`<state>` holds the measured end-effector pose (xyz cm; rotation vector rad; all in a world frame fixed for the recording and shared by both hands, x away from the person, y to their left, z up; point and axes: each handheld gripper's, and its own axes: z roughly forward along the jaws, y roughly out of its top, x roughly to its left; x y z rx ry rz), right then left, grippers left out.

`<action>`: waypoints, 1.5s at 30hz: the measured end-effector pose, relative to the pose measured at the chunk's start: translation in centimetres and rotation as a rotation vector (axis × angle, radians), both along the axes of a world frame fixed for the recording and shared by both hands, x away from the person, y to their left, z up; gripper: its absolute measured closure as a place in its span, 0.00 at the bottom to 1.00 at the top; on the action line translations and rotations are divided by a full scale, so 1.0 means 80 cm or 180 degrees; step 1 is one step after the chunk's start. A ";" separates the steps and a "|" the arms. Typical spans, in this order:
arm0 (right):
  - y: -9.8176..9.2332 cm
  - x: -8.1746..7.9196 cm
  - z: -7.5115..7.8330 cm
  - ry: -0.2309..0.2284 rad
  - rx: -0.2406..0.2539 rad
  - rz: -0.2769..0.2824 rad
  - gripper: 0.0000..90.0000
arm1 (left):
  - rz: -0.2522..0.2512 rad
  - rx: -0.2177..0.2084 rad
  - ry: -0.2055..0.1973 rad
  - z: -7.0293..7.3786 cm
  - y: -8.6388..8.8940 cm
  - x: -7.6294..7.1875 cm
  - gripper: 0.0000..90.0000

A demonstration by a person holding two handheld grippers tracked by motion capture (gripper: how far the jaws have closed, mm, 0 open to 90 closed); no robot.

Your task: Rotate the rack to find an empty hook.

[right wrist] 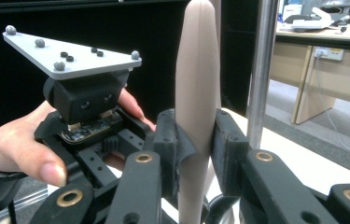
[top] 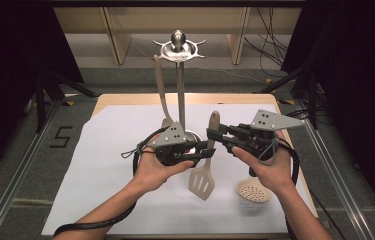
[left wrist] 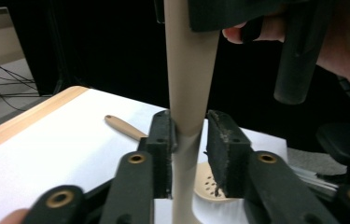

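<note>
Right hand-held gripper [right wrist: 196,140] had its jaws closed on the upper handle of the spatula [top: 202,182], both pads pressed against it. The spatula hung upright, handle up and slotted blade down, above the tabletop [top: 185,98] and just in front of the stand [top: 180,95]. Left hand-held gripper [left wrist: 189,140] sat lower on the same handle, near the neck. Its jaws were partly open around the handle: one pad touched it and the other stood just clear, so it had no firm hold.

The step looked like a hand-over from right to left, perhaps to hang the spatula on the stand. Done well, it called for the left jaws to close squarely until both pads bore on the handle, while the right grip held firm. Letting go on the right before that risked the spatula sliding or swinging, since the handle was smooth and tapered. It also made sense to keep the handle vertical and centred between the left pads.

Further out, a spoon [top: 159,85] hung from the stand, near enough to be knocked. A skimmer [top: 253,190] lay on the white sheet [top: 105,165] beside the right hand, apart from the blade.
</note>
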<state>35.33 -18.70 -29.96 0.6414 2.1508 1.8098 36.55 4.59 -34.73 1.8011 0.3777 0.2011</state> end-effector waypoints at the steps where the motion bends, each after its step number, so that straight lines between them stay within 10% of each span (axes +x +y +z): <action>1: 0.000 0.000 0.000 -0.0004 0.0007 0.0012 0.83 | -0.0011 -0.0017 0.0018 0.000 0.000 0.000 0.82; 20: -0.023 -0.004 0.005 -0.0107 0.0318 -0.0202 0.65 | 0.0514 0.0190 -0.0100 0.013 0.008 -0.004 0.84; 34: -0.058 0.000 -0.021 0.0024 0.0039 -0.0783 0.65 | 0.0860 0.0101 -0.0042 0.025 0.025 0.004 0.84; 45: -0.097 0.002 -0.083 0.0326 -0.0339 -0.1257 0.65 | 0.1089 0.0020 -0.0071 0.041 0.040 0.013 0.84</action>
